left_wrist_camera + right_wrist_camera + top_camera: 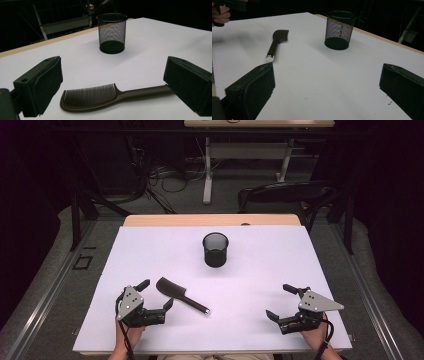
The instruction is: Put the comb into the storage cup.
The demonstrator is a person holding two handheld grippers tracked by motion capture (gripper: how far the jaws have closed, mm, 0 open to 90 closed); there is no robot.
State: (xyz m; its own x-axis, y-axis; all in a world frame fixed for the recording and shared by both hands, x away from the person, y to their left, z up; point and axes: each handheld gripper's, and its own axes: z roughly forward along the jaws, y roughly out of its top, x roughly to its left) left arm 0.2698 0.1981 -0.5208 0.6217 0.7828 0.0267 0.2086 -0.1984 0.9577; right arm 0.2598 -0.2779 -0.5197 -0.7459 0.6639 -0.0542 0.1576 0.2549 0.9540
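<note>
- The dark comb [180, 295] lies flat on the white bench [260, 270], at about 7 o'clock from the bench's middle in the high view, its toothed head toward 10 o'clock and its handle running toward 4 o'clock, ending in a pale tip.
- The left gripper [157, 296] sits low at about 8 o'clock on the bench, jaws spread wide and holding nothing; the comb's head lies just beside its fingertips, in the gap between them, without touching either jaw as far as can be told.
- In the left gripper view the comb [100, 97] lies crosswise between the 2 black jaws, teeth pointing up toward 12 o'clock, and its handle runs behind the right-hand jaw.
- The black mesh cup [215, 249] stands upright near the bench's middle, toward 12 o'clock from the comb and well apart from it.
- The right gripper [280, 301] rests at about 4 o'clock on the bench, jaws wide apart and empty, well apart from both comb and cup.
- In the right gripper view the comb [277, 41] lies at 10 o'clock and the mesh cup [339, 30] at 12 o'clock.
</note>
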